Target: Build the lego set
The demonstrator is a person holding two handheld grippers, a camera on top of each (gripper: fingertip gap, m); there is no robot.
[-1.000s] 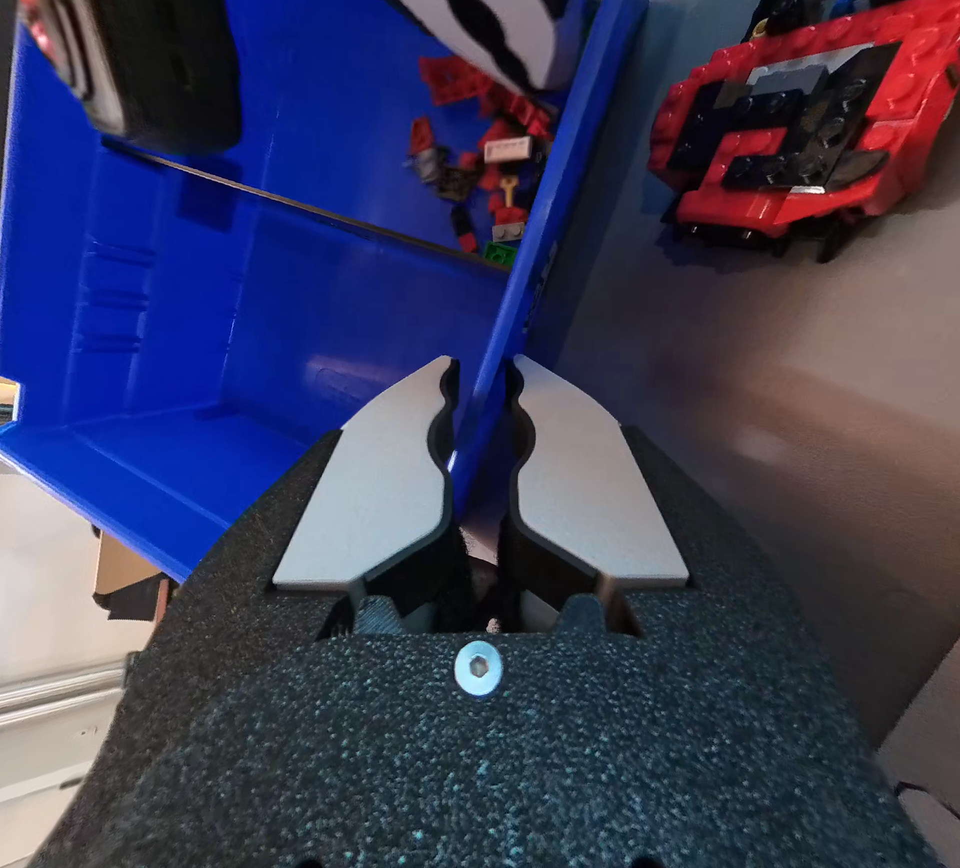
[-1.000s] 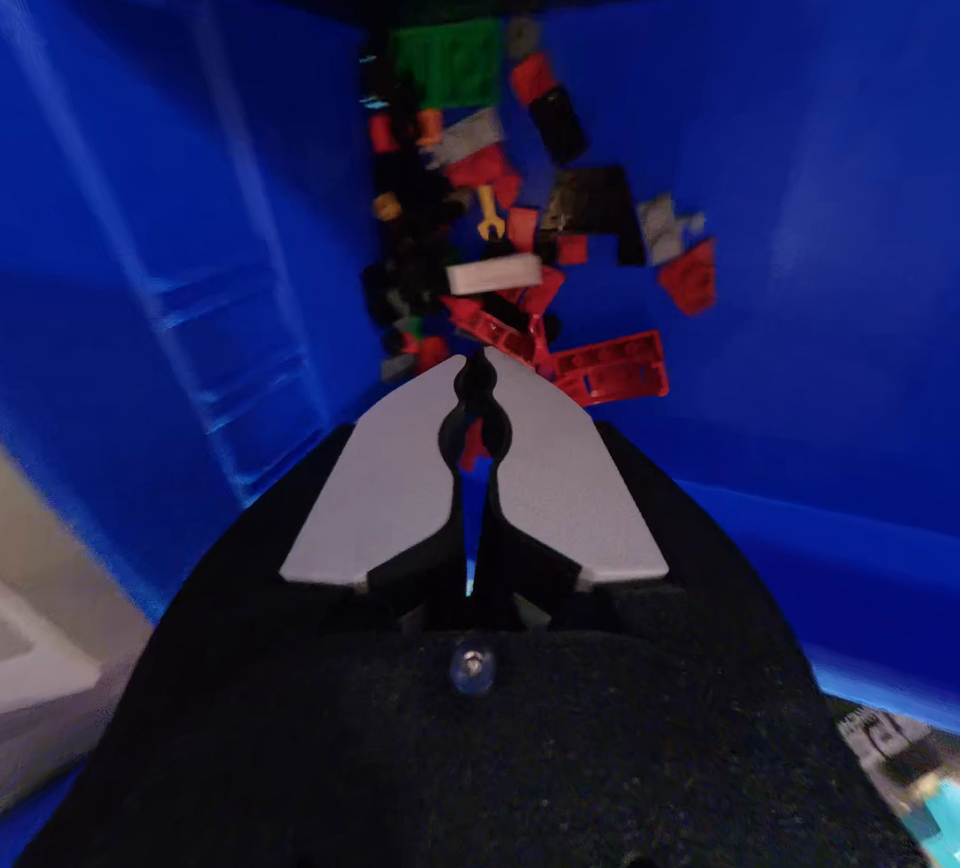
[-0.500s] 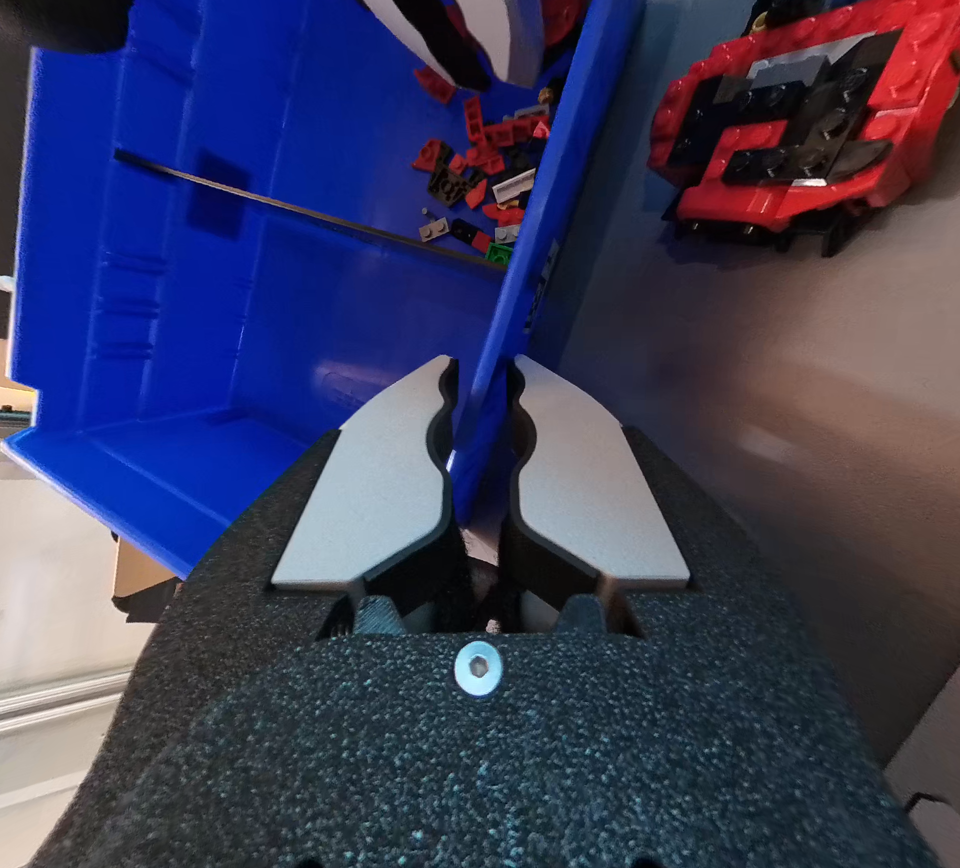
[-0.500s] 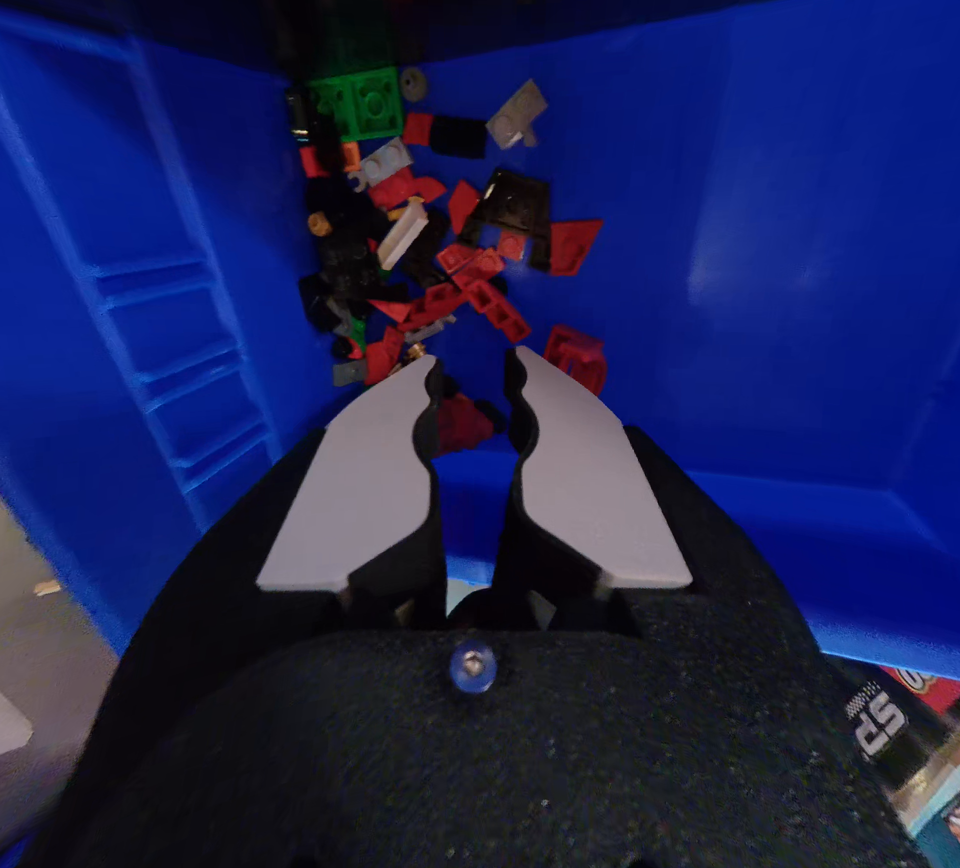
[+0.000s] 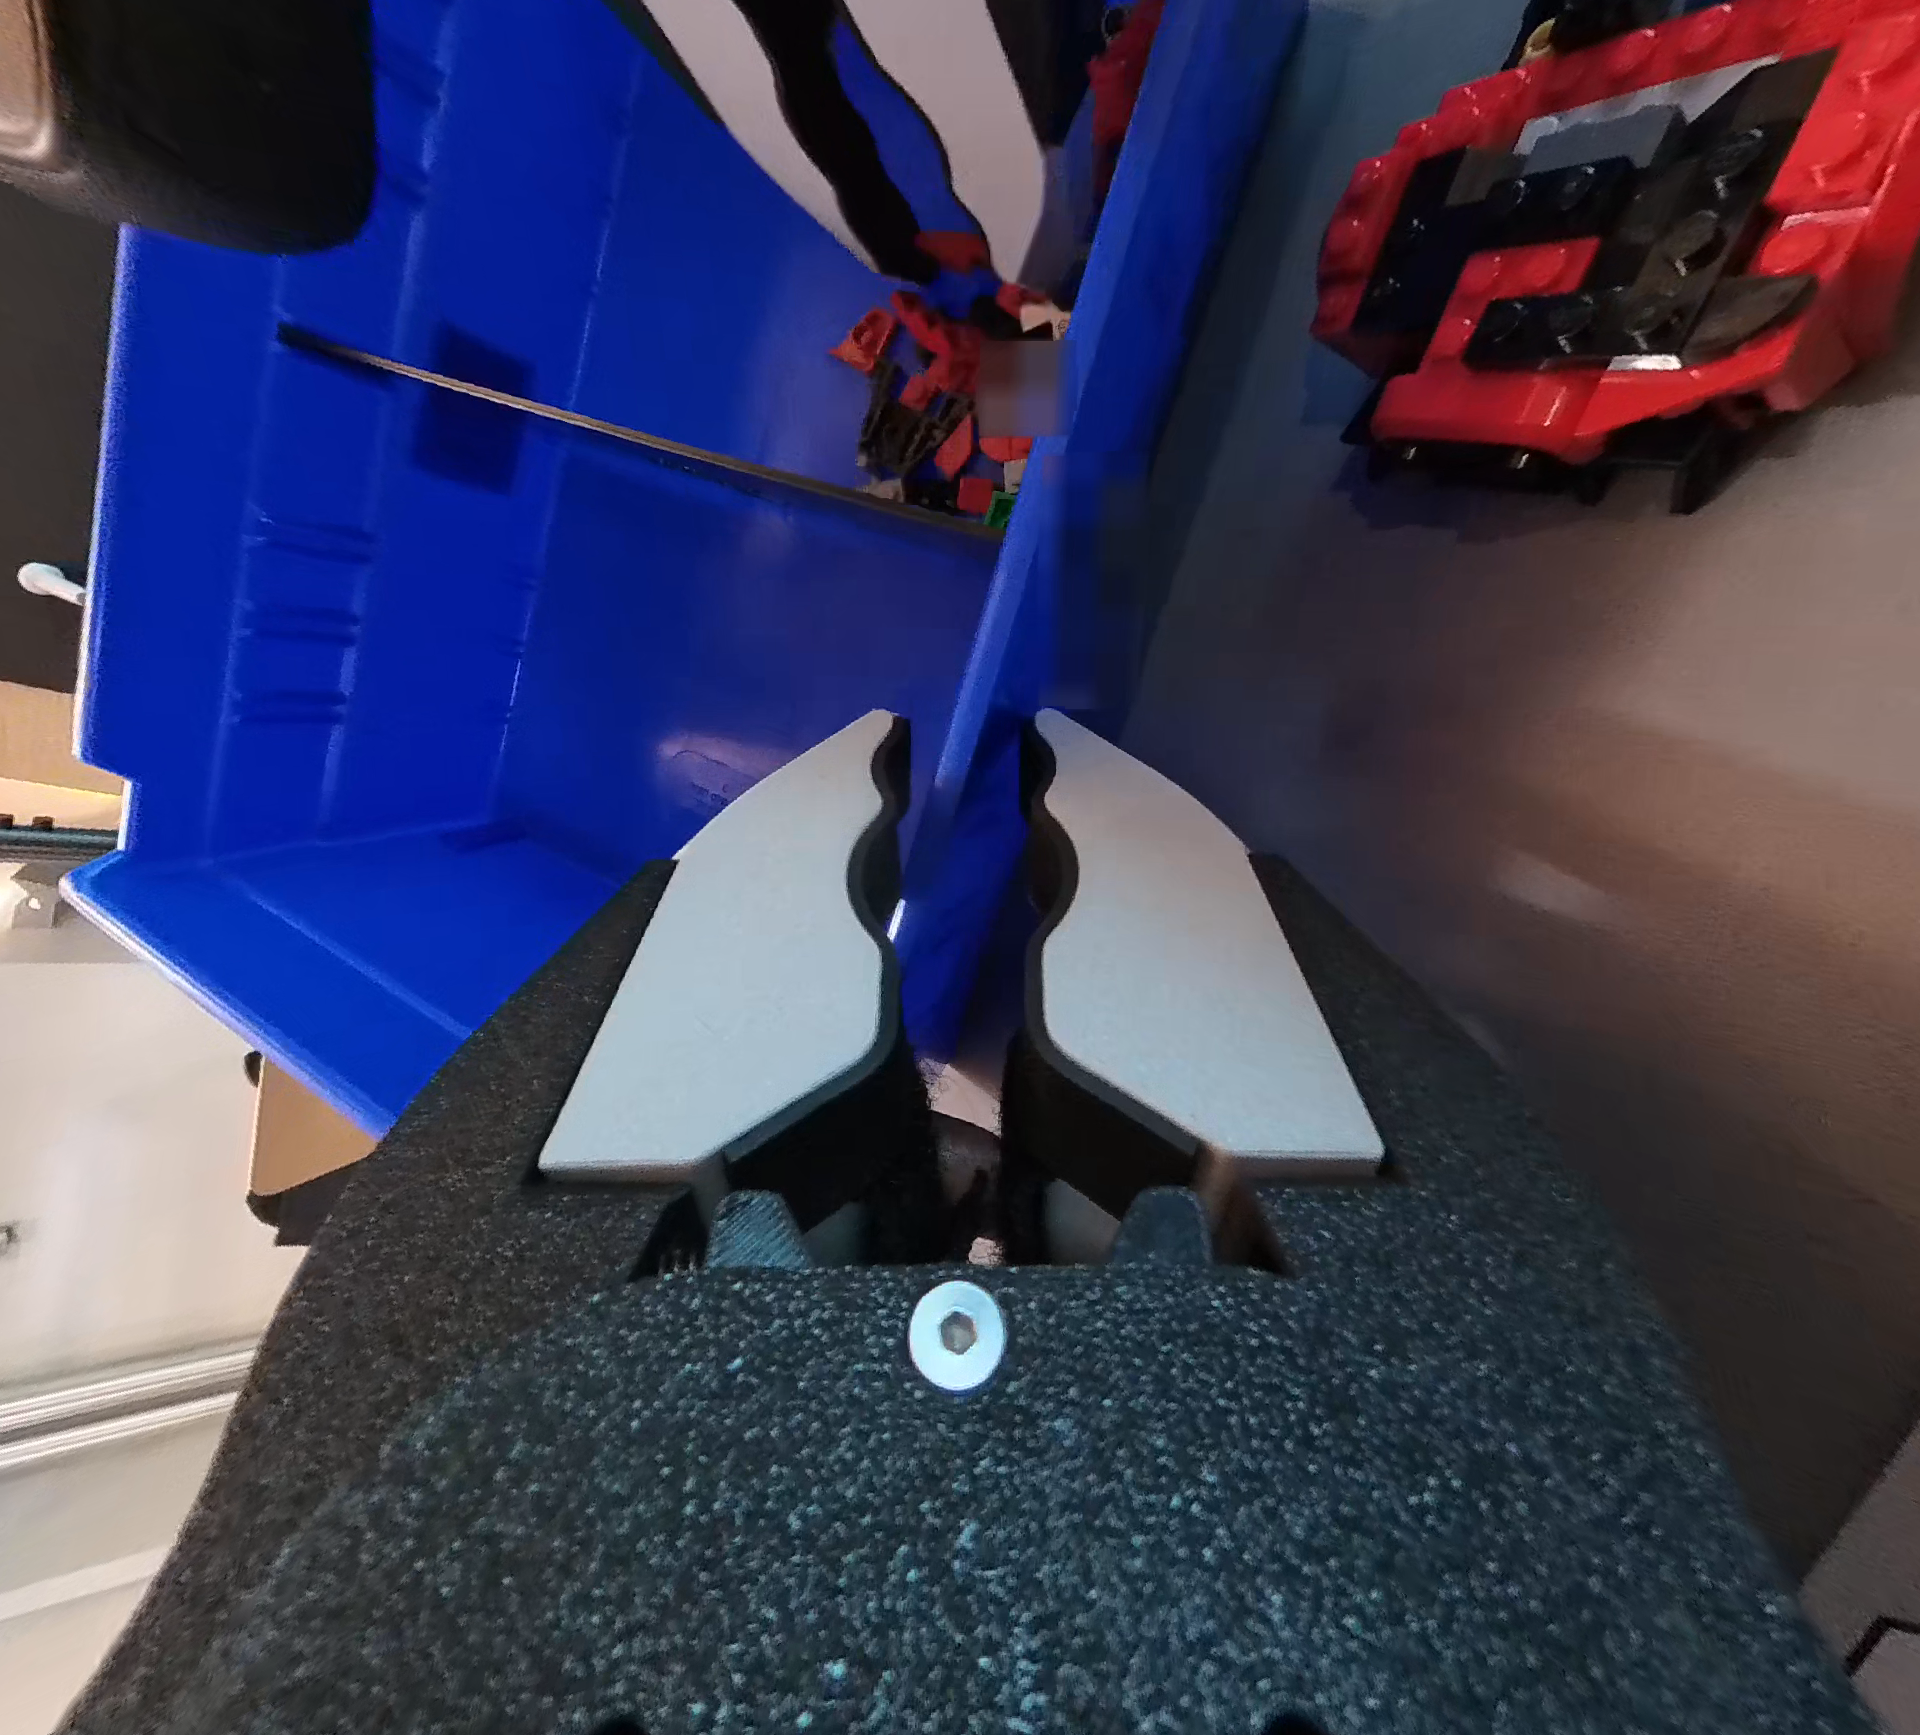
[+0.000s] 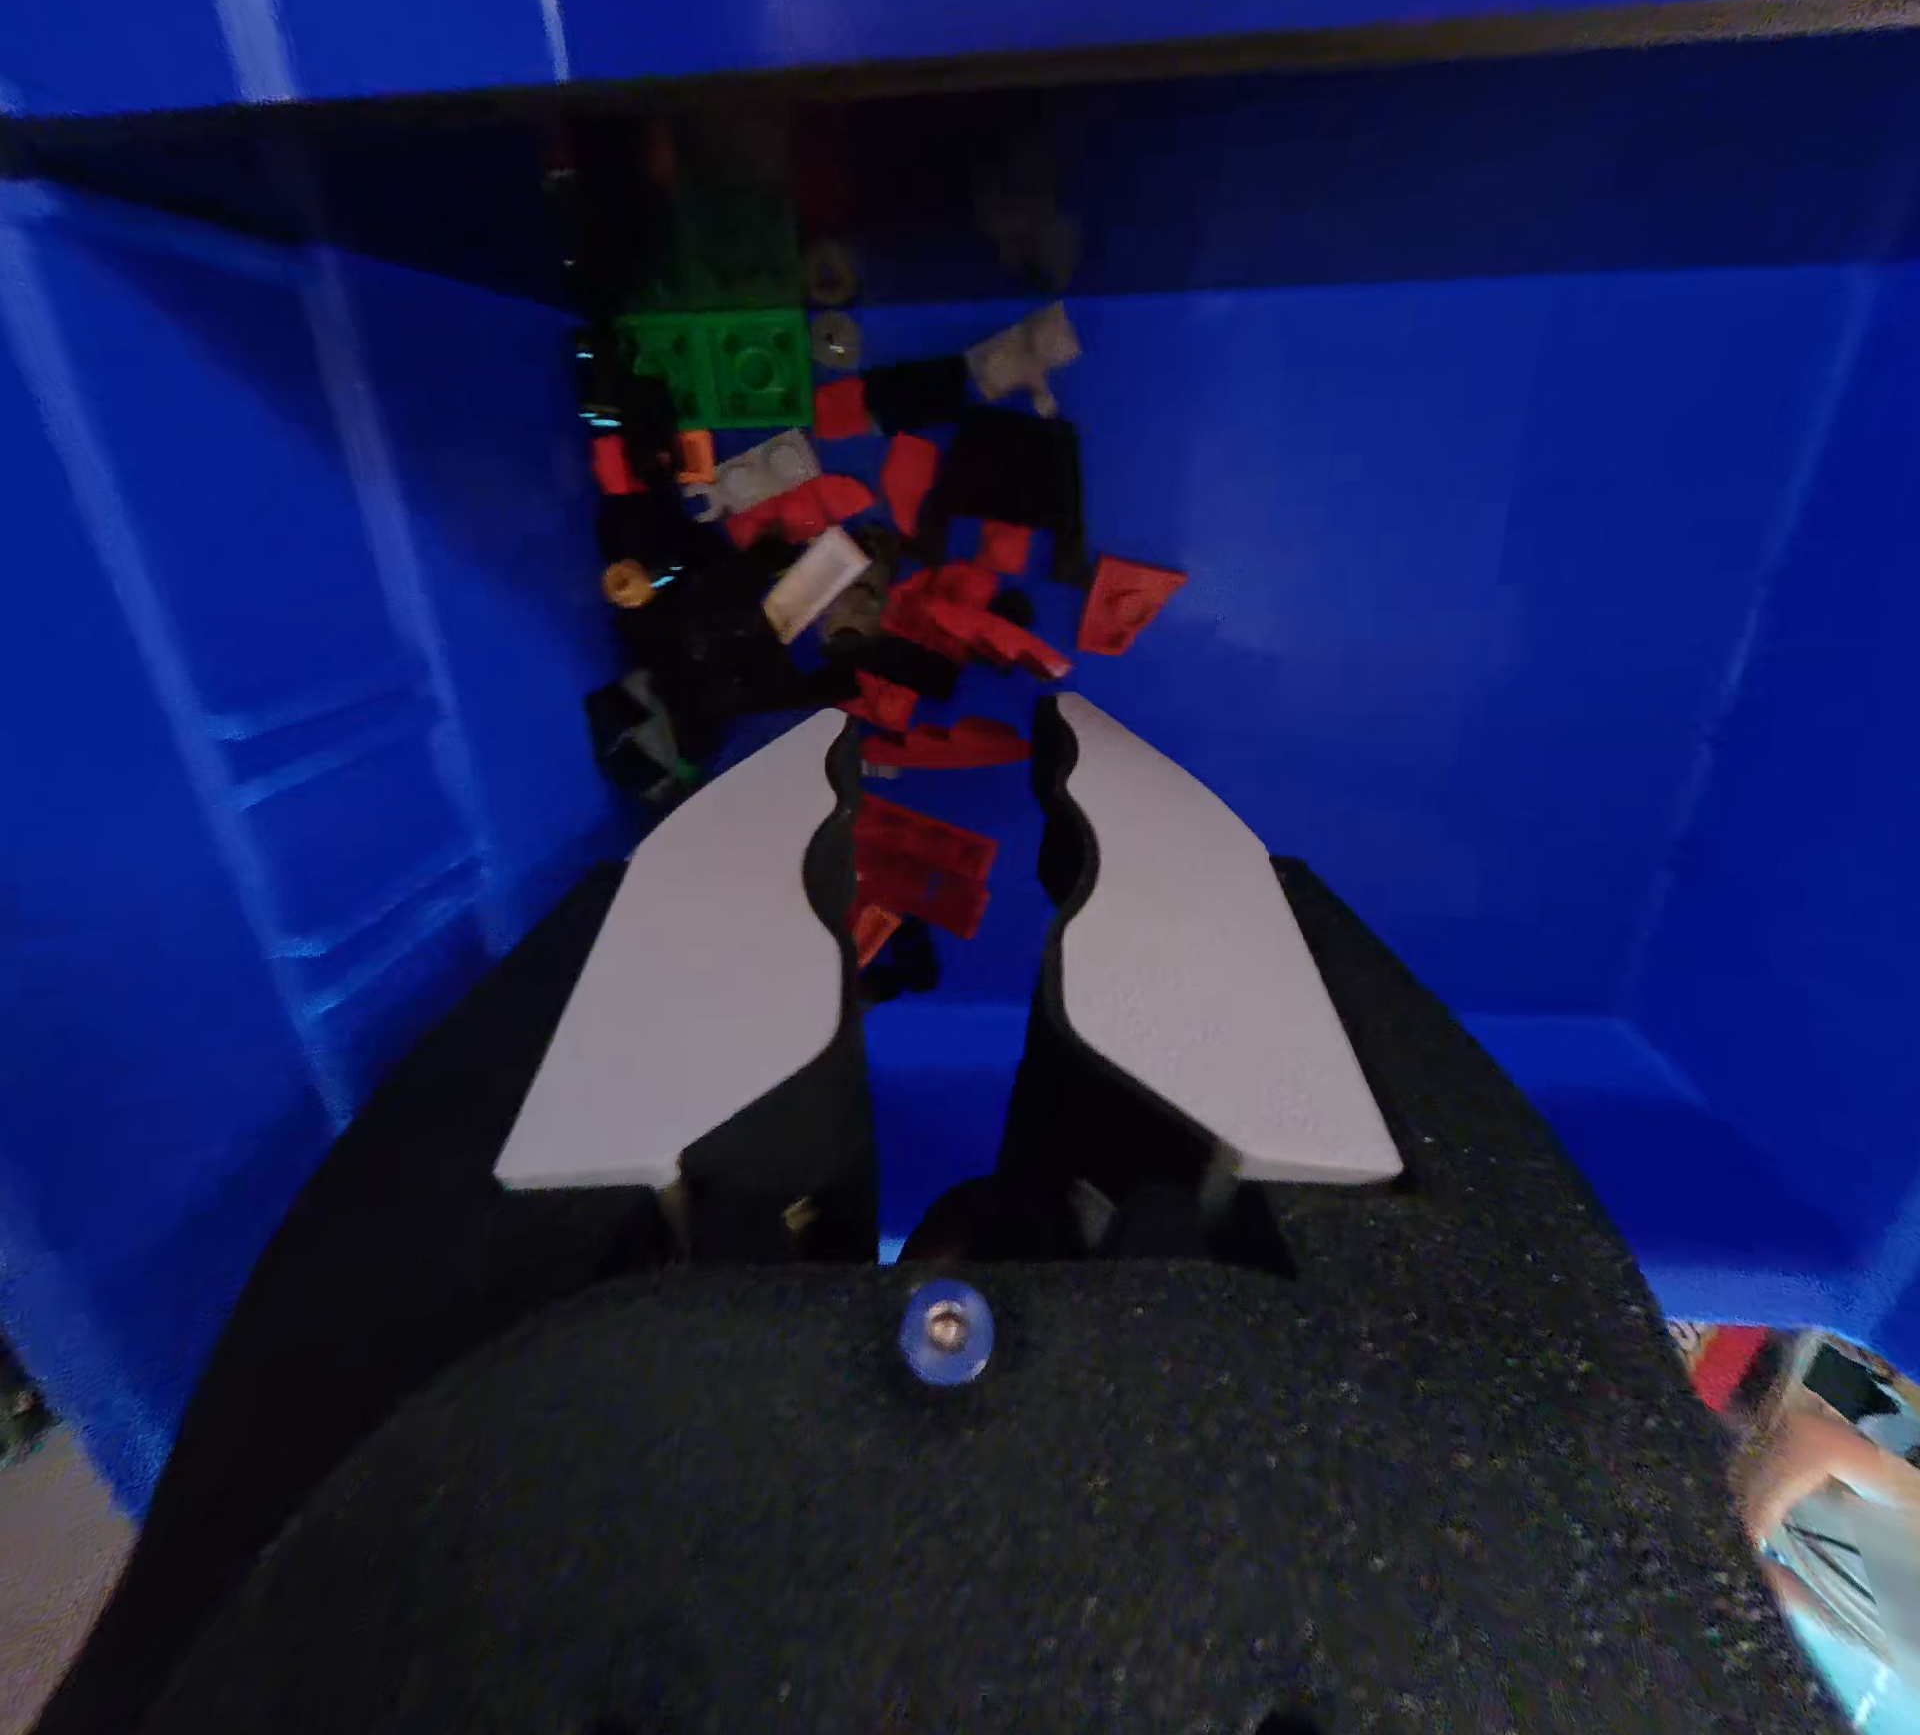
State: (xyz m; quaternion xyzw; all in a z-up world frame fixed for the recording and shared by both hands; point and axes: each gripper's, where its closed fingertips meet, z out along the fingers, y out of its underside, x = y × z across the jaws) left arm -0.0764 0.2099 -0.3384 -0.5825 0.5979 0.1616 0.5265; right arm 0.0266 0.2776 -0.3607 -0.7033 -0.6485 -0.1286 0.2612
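The red car model (image 5: pixel 1621 251) is partly built beside the blue bin (image 5: pixel 436 646). The bin's wall is clamped by the left gripper (image 5: pixel 966 750). Many loose pieces (image 6: pixel 883 563) remain inside, beneath the parted, empty right gripper (image 6: pixel 948 729).

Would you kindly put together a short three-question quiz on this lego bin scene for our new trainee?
1. True or false: the left gripper is clamped on the side wall of the blue bin.
2. Multiple choice: the right gripper is (a) shut on a green plate, (b) open above the loose lego pieces, (c) outside the bin.
3. Fill in: the partly built red and black car sits on the grey table, ______ the bin.

Key
1. True: a finger stands on each side of the wall.
2. b: the jaws stand apart, holding nothing.
3. Outside.
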